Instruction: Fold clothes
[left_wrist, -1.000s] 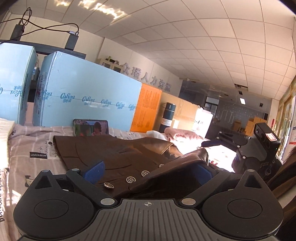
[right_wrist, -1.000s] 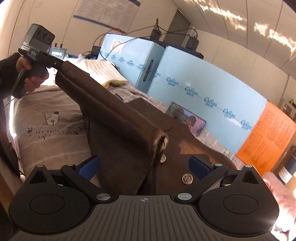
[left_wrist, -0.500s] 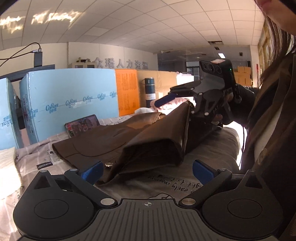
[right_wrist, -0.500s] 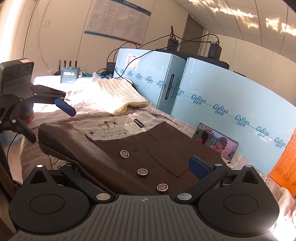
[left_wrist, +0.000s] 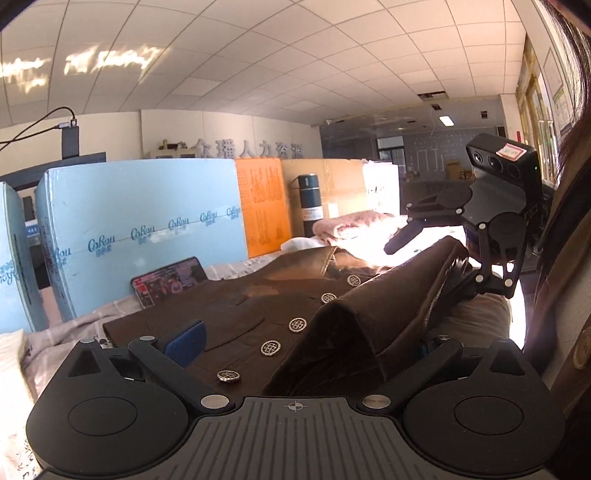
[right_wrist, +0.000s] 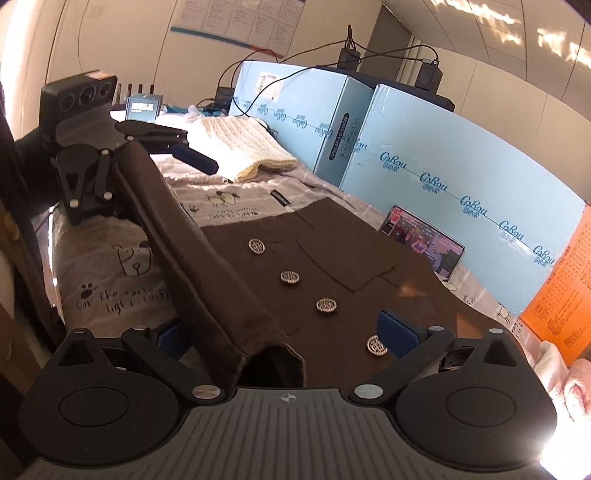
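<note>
The jacket (right_wrist: 332, 266), brown with a row of metal buttons (right_wrist: 326, 305), lies front-up on the printed bedsheet (right_wrist: 122, 258). Its near side is raised off the sheet as a long rolled ridge (right_wrist: 192, 251) spanning the two grippers.

The left gripper (left_wrist: 306, 343) has its pads wide apart. The ridge end sits against the right-hand pad, which is hidden by cloth, while the left-hand pad (left_wrist: 186, 338) stands clear of the fabric. Whether a real grip exists there cannot be told. The right gripper (right_wrist: 280, 343) is likewise spread. The ridge's open end rests between the pads, and neither pad visibly presses it.

Handling, as judged: the cloth appears thick and fairly heavy, suede-like, soft enough to drape yet firm enough to hold a rolled edge. It should not slip readily. The buttons are hard points and poor places to clamp. Take hold at the seamed edge of the ridge, near each end, so that the fold line stays straight.

Beyond the jacket stands a phone (right_wrist: 421, 240), propped against blue boxes (right_wrist: 461, 177). A cream knit (right_wrist: 240, 144) lies past the jacket's hem end, and a pink towel (left_wrist: 351, 225) lies past its collar end.
</note>
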